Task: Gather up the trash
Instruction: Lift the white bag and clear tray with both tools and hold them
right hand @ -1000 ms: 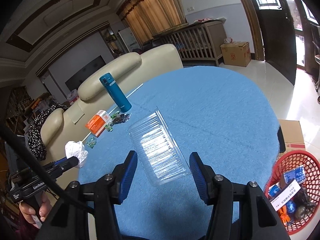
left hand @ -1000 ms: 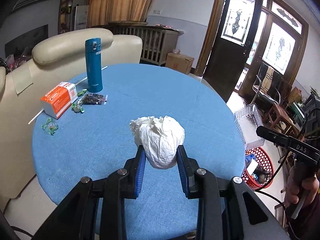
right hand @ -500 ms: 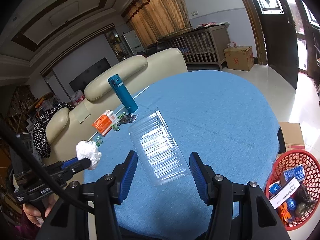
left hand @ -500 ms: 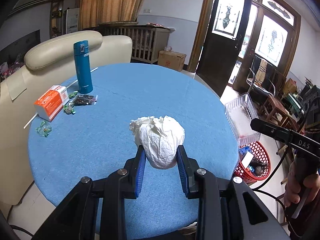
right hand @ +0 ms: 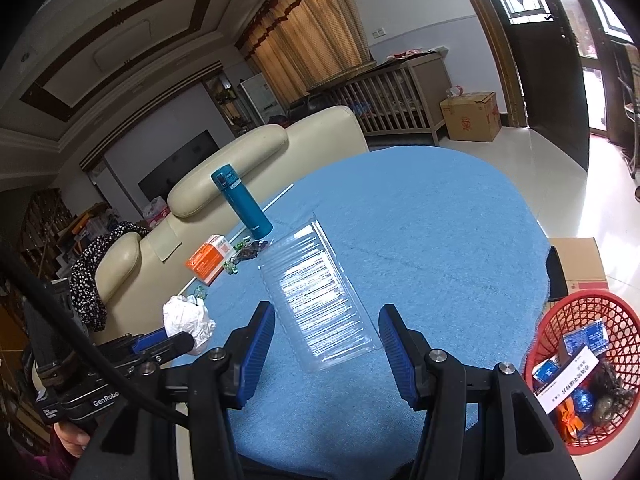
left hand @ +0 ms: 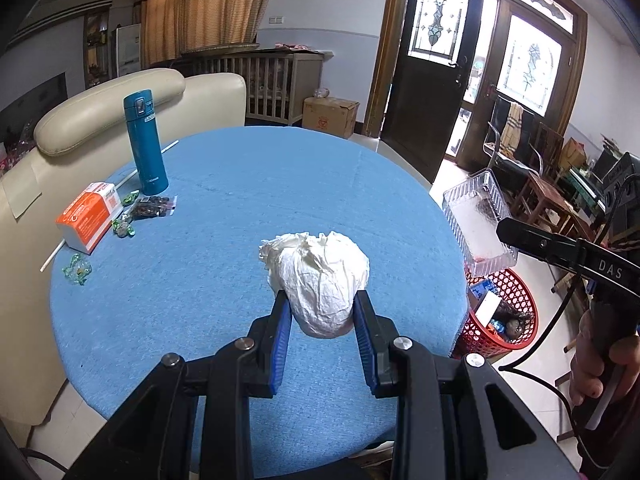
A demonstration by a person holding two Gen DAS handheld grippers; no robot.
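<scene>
A crumpled white paper ball (left hand: 320, 272) sits between the blue pads of my left gripper (left hand: 320, 300), which is shut on it above the near part of the blue round table (left hand: 240, 184). In the right wrist view the same ball (right hand: 186, 316) shows at the lower left. My right gripper (right hand: 326, 312) is shut on a clear ribbed plastic tray (right hand: 316, 288). The left wrist view shows that tray (left hand: 478, 220) held in the air past the table's right edge, above a red mesh basket (left hand: 516, 292). Wrappers and a white card lie in the basket (right hand: 538, 344).
A teal flask (left hand: 146, 144), an orange box (left hand: 86, 216), a dark packet (left hand: 152, 206), green candy wrappers (left hand: 76, 272) and a white straw (left hand: 128, 176) lie at the table's far left. A cream sofa (left hand: 108, 96) stands behind. A cardboard box (right hand: 580, 264) sits by the basket.
The left gripper with the paper ball has drifted toward the right gripper and the basket side. The right gripper has shifted a little with the tray. Both grips are unchanged.
</scene>
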